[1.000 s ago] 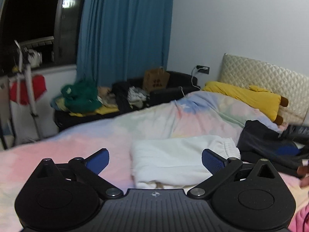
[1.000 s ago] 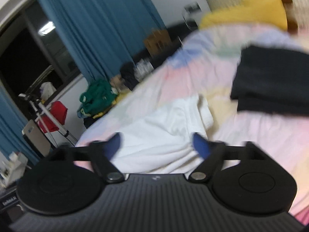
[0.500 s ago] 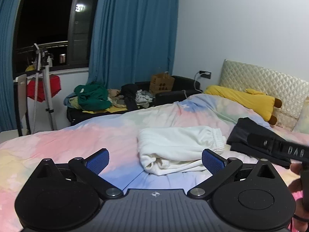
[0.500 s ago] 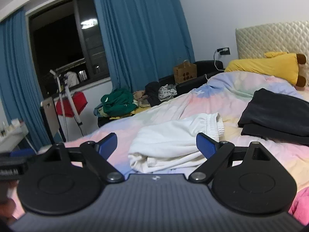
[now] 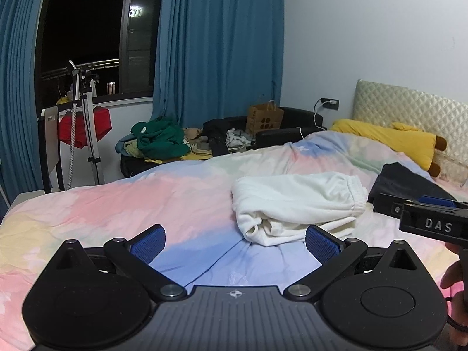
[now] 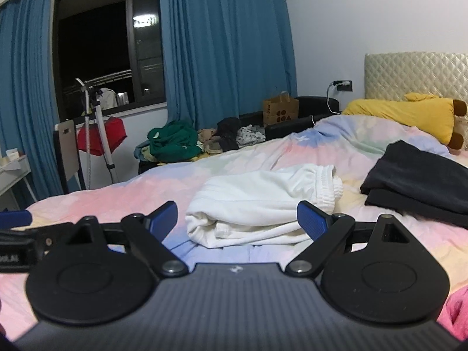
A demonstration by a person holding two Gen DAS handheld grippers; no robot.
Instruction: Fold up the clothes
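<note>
A folded white garment (image 5: 295, 204) with an elastic waistband lies on the pastel bedspread (image 5: 146, 204); it also shows in the right wrist view (image 6: 263, 207). A folded black garment (image 6: 415, 181) lies to its right, also seen in the left wrist view (image 5: 406, 181). My left gripper (image 5: 235, 244) is open and empty, held back from the white garment. My right gripper (image 6: 237, 219) is open and empty, just short of the white garment. The right gripper's side shows at the left wrist view's right edge (image 5: 430, 222).
A yellow plush pillow (image 6: 409, 117) lies by the quilted headboard (image 6: 415, 73). A low black sofa with piled clothes (image 6: 175, 143) and a paper bag (image 6: 280, 109) stands beyond the bed. A tripod (image 6: 99, 128), chair (image 6: 67, 152) and blue curtains (image 6: 228, 44) are at the left.
Both grippers have pulled back and up from the white garment, which now lies folded further off. The views steadied and levelled. Both stayed open.
</note>
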